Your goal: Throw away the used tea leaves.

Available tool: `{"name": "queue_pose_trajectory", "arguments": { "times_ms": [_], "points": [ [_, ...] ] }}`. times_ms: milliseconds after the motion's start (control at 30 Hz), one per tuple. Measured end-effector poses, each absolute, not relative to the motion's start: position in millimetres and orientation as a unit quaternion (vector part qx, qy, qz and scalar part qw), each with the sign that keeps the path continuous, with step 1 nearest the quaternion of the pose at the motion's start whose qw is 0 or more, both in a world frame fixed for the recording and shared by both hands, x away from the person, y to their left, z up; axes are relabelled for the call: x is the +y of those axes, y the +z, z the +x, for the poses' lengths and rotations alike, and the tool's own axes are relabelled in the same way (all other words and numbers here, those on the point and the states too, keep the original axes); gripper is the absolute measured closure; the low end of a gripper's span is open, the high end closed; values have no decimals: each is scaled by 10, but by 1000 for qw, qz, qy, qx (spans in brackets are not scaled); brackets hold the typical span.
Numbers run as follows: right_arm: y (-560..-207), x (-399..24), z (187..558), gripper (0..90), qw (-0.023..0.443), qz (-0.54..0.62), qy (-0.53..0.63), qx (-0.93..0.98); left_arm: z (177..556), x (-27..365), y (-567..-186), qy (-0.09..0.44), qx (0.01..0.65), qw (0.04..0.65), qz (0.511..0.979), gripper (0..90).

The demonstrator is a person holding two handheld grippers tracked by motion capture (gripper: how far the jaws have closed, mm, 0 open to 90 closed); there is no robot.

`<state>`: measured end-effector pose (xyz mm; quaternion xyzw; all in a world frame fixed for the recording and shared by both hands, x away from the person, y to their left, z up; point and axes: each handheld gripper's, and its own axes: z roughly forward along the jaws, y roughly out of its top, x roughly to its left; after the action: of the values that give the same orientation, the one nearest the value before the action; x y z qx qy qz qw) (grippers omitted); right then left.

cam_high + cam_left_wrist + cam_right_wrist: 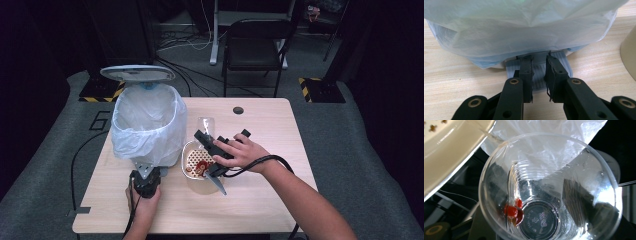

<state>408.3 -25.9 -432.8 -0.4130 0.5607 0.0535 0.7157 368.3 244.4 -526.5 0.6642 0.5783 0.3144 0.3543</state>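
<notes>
Clear plastic cup: mouth faced the right gripper view's camera; base embossing unreadable.
Left gripper: narrowly parted over the bin's grey ribbed pedal.
Right gripper: grip state could not be told.

Black chair on floor at 12 o'clock beyond table. Yellow-black striped bases at 10 and 2 o'clock. Cables across grey floor.

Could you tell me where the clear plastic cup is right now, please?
In the high view the cup is held tipped over the strainer bowl at table centre, just right of the bin.
</notes>
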Motion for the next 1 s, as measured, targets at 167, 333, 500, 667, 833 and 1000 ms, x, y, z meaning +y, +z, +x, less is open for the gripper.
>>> {"name": "queue_pose_trajectory", "arguments": {
  "times_ms": [167, 333, 500, 667, 833, 1000],
  "points": [
    [-4324, -251, 4084, 447, 715, -421, 45, 556, 3686, 2440, -5267, 315, 581, 357, 661, 759],
    [-4277, -224, 4083, 447, 718, -443, 28, 537, 3683, 2444, -5263, 313, 579, 354, 665, 759],
    [-4269, -251, 4096, 448, 728, -400, 47, 555, 3685, 2439, -5266, 314, 581, 357, 661, 759],
    [-4255, -254, 4091, 447, 726, -400, 44, 558, 3685, 2438, -5267, 315, 581, 357, 661, 759],
    [-4250, -257, 4086, 447, 726, -398, 45, 558, 3686, 2436, -5269, 315, 581, 357, 660, 759],
    [-4250, -254, 4082, 447, 727, -400, 46, 556, 3683, 2443, -5264, 314, 578, 354, 664, 758]
  ]
}}
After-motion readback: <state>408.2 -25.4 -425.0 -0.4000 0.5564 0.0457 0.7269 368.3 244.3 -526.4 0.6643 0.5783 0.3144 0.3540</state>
